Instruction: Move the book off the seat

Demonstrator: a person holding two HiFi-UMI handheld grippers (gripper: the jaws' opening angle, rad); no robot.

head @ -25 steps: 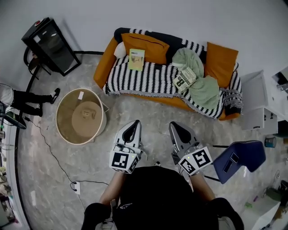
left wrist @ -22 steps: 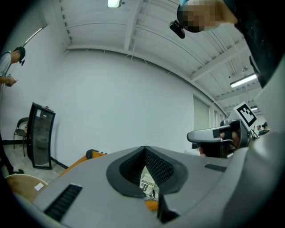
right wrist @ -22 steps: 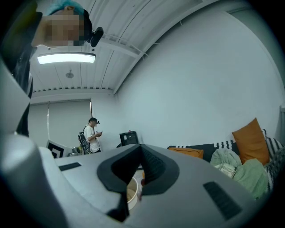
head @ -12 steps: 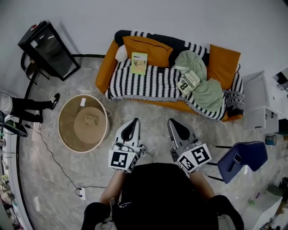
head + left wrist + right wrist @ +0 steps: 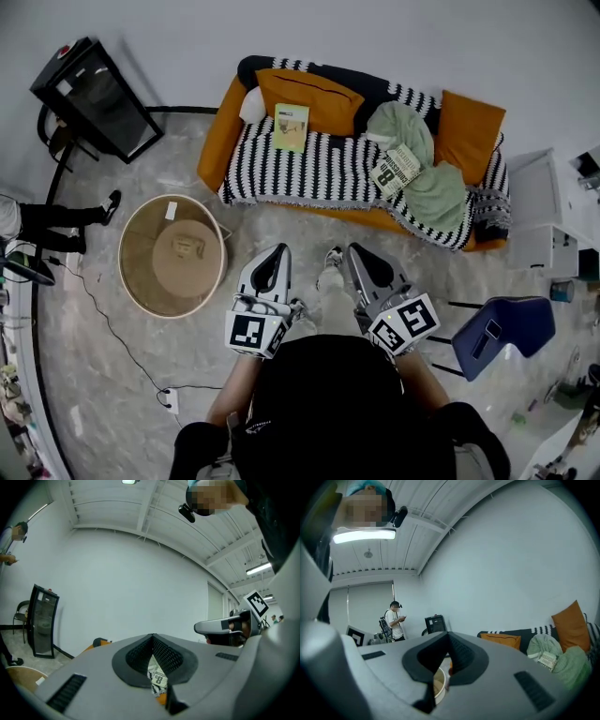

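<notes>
Green-cover book (image 5: 290,127): flat on the seat, on the striped throw (image 5: 309,169). Straight ahead of the left gripper (image 5: 275,258), well apart from it.
Second book, printed cover (image 5: 395,170): on the green blanket (image 5: 431,192) on the same seat, ahead of the right gripper (image 5: 361,256) and a little to its right, well apart.
Seat: orange sofa (image 5: 214,136), with orange cushions behind both books.
Left gripper: jaws together, nothing held.
Right gripper: jaws together, nothing held.
Between claws and sofa: bare marbled floor; the person's shoe (image 5: 332,256) sits between the two gripper tips.
Left of left gripper: round low table (image 5: 141,234), near.
Far ahead-left: black cabinet (image 5: 94,98) by the wall.
Right of right gripper: blue chair (image 5: 506,328), with a white shelf unit (image 5: 534,211) beyond it at the sofa's end.
Behind-left: power strip (image 5: 169,400) with its cable on the floor.
</notes>
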